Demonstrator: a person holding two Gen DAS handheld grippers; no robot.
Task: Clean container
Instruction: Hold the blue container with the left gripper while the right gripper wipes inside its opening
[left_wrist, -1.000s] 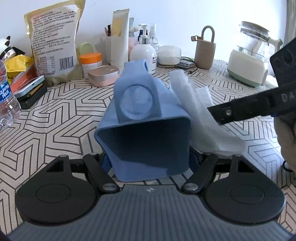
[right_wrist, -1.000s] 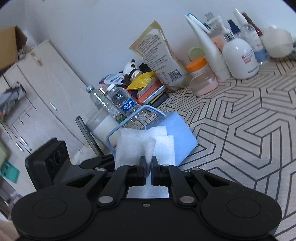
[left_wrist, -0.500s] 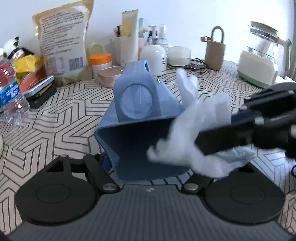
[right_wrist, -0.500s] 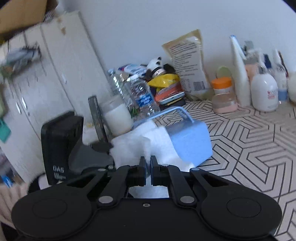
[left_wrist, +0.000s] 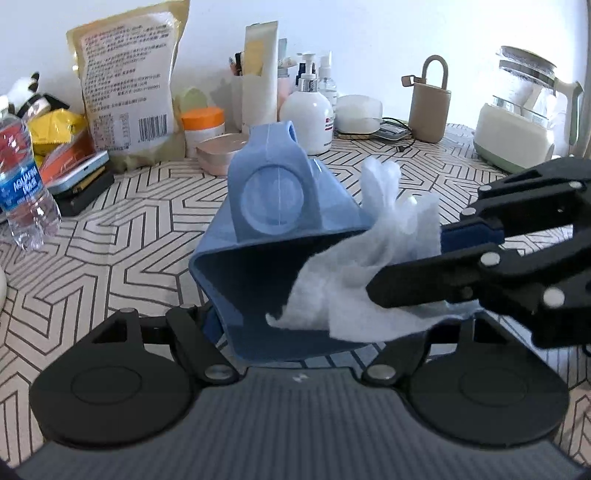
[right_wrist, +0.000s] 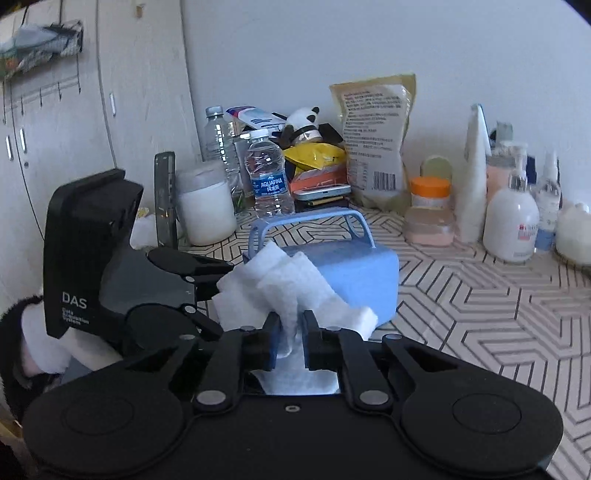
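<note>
Sideways, my left claw grips the blue container, its mouth facing me, while my right claw, clamped on the white wipe, sits at its right rim.

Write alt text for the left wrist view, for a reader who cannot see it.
A blue plastic container lies on its side, open mouth toward the camera, gripped by the left gripper. The right gripper pushes a crumpled white paper towel into its mouth, above a geometric-patterned tablecloth.
</note>
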